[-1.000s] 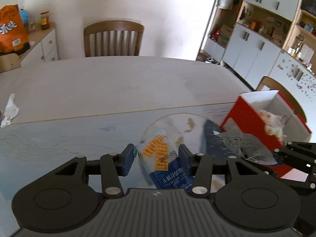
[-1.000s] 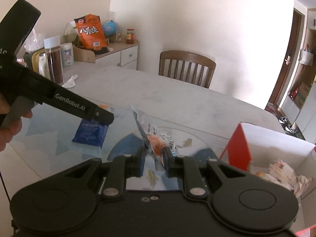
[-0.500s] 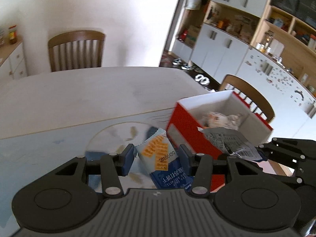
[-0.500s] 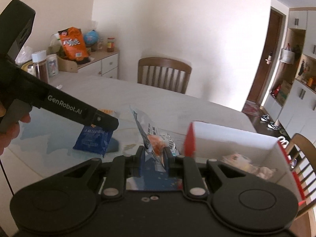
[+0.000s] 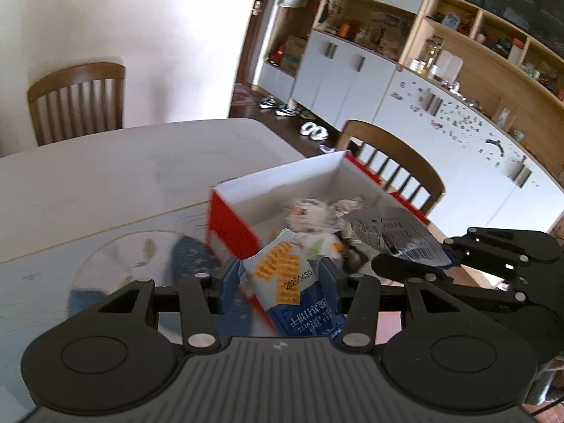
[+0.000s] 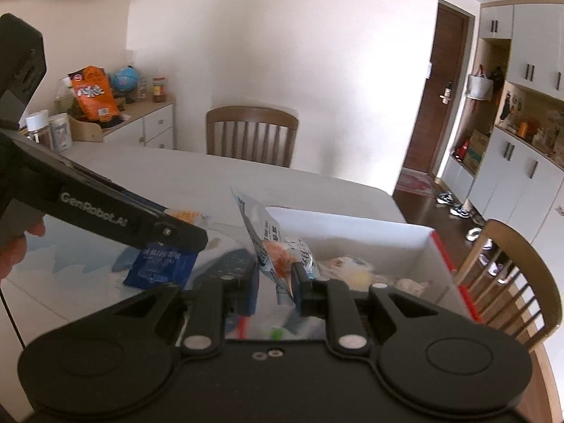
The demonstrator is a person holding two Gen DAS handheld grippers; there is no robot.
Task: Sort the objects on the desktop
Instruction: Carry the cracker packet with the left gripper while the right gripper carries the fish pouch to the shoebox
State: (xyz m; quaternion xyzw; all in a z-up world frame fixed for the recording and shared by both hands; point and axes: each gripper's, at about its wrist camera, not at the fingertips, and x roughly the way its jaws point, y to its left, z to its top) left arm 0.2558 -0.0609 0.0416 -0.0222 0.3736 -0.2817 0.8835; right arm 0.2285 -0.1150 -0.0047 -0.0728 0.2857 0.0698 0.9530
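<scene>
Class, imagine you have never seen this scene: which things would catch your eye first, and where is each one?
First, the red and white box on the table, open and holding crumpled wrappers. Next, the blue and white cracker packet clamped in the left tool at the box's near edge. Then the silvery snack wrapper pinched in the right tool over the box.

The cracker packet [image 5: 289,282] between the fingers of the left gripper [image 5: 278,282] carries the printed number "20250430". In the right wrist view, "GenRobot.AI" runs in pale letters along that gripper's black body. The print on the silver wrapper [image 6: 271,243] and the orange bag [image 6: 93,93] is too small to make out.
</scene>
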